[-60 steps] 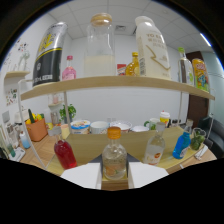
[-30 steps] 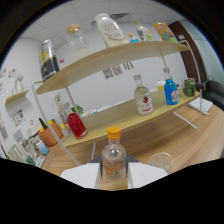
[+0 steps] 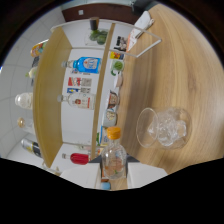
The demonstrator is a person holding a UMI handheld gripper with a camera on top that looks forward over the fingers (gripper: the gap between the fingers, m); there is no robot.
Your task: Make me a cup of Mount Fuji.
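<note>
My gripper (image 3: 113, 175) is shut on a small clear bottle (image 3: 114, 157) with an orange cap (image 3: 114, 132) and pale liquid inside. The whole view is rolled about a quarter turn, so the bottle is tipped far over onto its side relative to the table. Just beyond the fingers and to one side, a clear glass (image 3: 165, 127) filled with ice stands on the wooden table (image 3: 175, 65). The bottle's cap points past the glass rim, not over it.
A two-level wooden shelf (image 3: 102, 85) runs behind the table. It carries a blue bottle (image 3: 85, 64), a clear bottle with a red label (image 3: 80, 101), a red bottle (image 3: 77, 158), jars and several other bottles.
The view has rolled steadily from level to about a quarter turn, tipping the held bottle. The glass with ice has come into view beside the fingers.
</note>
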